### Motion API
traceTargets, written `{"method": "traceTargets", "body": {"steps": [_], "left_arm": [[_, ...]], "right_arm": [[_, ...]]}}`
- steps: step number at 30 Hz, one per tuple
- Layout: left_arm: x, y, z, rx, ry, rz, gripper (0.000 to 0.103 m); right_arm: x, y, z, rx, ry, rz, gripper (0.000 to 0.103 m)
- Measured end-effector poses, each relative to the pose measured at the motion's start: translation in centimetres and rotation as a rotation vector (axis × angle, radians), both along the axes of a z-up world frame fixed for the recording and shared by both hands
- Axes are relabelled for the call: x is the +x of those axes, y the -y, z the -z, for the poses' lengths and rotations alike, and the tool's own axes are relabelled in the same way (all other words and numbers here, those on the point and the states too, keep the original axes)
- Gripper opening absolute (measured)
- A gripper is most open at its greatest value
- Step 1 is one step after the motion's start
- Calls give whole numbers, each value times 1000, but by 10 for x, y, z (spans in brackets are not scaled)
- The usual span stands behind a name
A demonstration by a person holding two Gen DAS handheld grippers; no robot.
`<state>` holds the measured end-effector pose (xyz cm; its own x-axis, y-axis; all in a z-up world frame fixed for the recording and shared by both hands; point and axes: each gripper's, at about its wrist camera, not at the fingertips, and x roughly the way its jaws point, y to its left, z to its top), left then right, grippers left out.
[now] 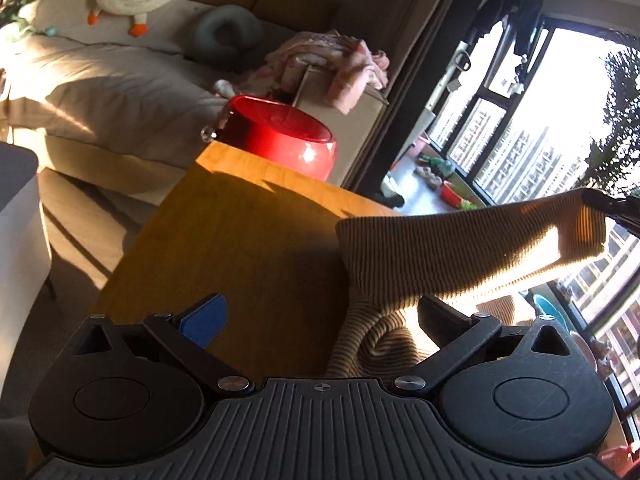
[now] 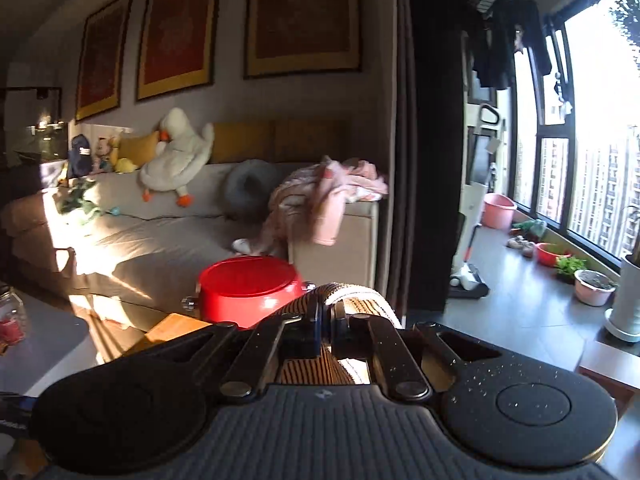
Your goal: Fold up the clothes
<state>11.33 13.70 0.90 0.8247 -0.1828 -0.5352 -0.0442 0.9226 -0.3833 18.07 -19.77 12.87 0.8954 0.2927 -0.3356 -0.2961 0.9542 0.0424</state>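
A brown and tan striped knit garment (image 1: 440, 252) lies on the right part of the wooden table (image 1: 224, 220). One end of it is lifted up and to the right, stretched taut in the sunlight. My right gripper (image 1: 594, 199) holds that end. In the right wrist view my right gripper (image 2: 328, 314) is shut on a bunched fold of the striped garment (image 2: 356, 298). My left gripper (image 1: 320, 316) stands wide open low over the table. Its blue-padded finger (image 1: 204, 320) is over bare wood and the other finger (image 1: 440, 316) is over the garment's crumpled lower part.
A red pot (image 1: 280, 136) stands at the table's far end. Behind it is a beige sofa (image 2: 160, 236) with a plush goose (image 2: 176, 156), a grey ring cushion and pink clothes (image 2: 320, 192) over the armrest. Windows, plants and basins (image 2: 592, 286) are to the right.
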Motion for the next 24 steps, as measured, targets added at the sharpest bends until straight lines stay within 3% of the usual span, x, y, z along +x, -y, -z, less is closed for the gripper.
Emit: {"method": "traceTargets", "body": {"steps": [7, 10, 11, 12, 14, 20, 22, 24], "left_arm": [[12, 39, 2, 83, -19, 98, 103], [20, 56, 2, 122, -11, 142, 103], [23, 62, 2, 138, -8, 156, 103], [26, 69, 4, 154, -7, 169, 103], [35, 79, 8, 172, -11, 189, 103], [61, 101, 20, 200, -21, 218, 103], [67, 102, 24, 201, -21, 213, 103], [74, 101, 30, 206, -25, 204, 103]], "right_arm": [[25, 61, 87, 95, -236, 135, 4], [32, 73, 126, 103, -343, 174, 7], [34, 76, 136, 99, -373, 186, 13], [31, 78, 141, 102, -372, 201, 25], [25, 83, 143, 110, -360, 225, 36], [-5, 82, 117, 89, -208, 212, 33], [-13, 76, 110, 109, -185, 159, 30], [-9, 67, 118, 112, -223, 125, 30]]}}
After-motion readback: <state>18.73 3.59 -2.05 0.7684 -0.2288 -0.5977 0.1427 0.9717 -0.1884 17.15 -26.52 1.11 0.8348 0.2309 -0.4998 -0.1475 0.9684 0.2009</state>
